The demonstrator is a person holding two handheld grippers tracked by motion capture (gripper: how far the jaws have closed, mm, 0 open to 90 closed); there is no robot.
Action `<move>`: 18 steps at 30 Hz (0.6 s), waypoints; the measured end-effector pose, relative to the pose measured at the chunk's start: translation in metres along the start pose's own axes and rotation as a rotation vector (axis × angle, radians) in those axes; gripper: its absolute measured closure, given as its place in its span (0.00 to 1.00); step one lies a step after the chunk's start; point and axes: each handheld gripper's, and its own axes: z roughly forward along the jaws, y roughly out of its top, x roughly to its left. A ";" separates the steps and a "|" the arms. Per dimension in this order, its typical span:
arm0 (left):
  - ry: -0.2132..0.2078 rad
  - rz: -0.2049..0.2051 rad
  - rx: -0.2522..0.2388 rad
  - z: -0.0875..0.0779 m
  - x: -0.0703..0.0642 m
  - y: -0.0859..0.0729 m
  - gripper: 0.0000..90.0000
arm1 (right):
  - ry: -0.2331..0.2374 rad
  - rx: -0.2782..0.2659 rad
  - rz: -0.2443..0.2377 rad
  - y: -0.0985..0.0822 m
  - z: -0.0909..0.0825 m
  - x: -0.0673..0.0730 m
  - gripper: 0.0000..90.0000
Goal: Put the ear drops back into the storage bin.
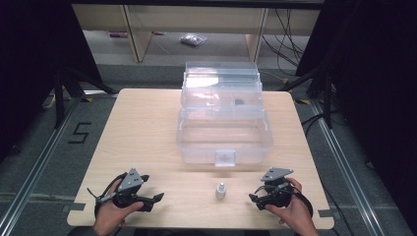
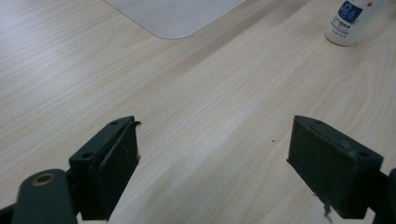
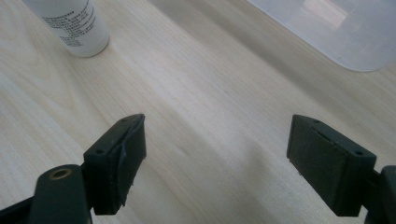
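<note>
A: From the high view, a small white bottle (image 1: 221,191) is standing upright on the bench (image 1: 142,128), long axis vertical, cap up, between the two grippers and just in front of the clear plastic box (image 1: 223,129), whose lid is standing open.

B: The gripper views are adding the bottle's printed label (blue logo in the left one, black text in the right).

A: And the jaws?

B: The left hand-held gripper (image 2: 212,168) is resting released, jaws wide apart over bare wood. The right hand-held gripper (image 3: 215,163) is gaping likewise, grasping nothing.
</note>
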 end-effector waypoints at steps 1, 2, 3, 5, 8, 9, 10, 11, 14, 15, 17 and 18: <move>-0.001 0.002 0.001 0.000 0.000 0.000 0.17 | 0.000 0.000 0.000 0.000 0.000 0.000 0.23; 0.000 0.010 0.007 -0.001 0.001 0.000 0.17 | 0.011 0.005 0.006 0.000 0.000 0.000 0.23; 0.000 0.005 -0.001 0.000 0.000 0.000 0.17 | 0.016 0.004 0.001 0.001 0.001 0.000 0.23; 0.008 0.003 -0.003 0.000 0.000 0.000 0.17 | -0.001 0.003 -0.019 0.001 0.001 0.000 0.23; 0.005 0.010 0.005 0.000 0.001 0.000 0.17 | 0.006 -0.003 -0.014 0.002 0.003 0.002 0.23; 0.004 0.012 0.006 0.000 0.001 0.000 0.17 | 0.015 0.002 -0.005 0.003 0.003 0.003 0.23; 0.004 0.012 0.007 0.000 0.001 0.000 0.17 | 0.013 0.017 -0.032 0.003 0.002 0.002 0.23; 0.009 0.011 0.003 0.000 0.000 0.000 0.17 | 0.019 0.022 -0.028 0.004 0.002 0.003 0.24; 0.007 0.004 0.000 0.001 0.000 0.000 0.17 | 0.005 0.032 0.017 0.005 0.002 0.009 0.24; 0.007 0.004 0.000 0.001 0.000 0.000 0.17 | 0.009 0.035 0.001 0.005 0.001 0.009 0.24; 0.007 0.006 0.002 0.000 0.000 0.000 0.17 | 0.016 0.049 0.011 0.008 0.000 0.011 0.24; 0.006 0.000 -0.002 0.001 0.000 0.000 0.17 | 0.017 0.044 -0.007 0.009 0.000 0.011 0.24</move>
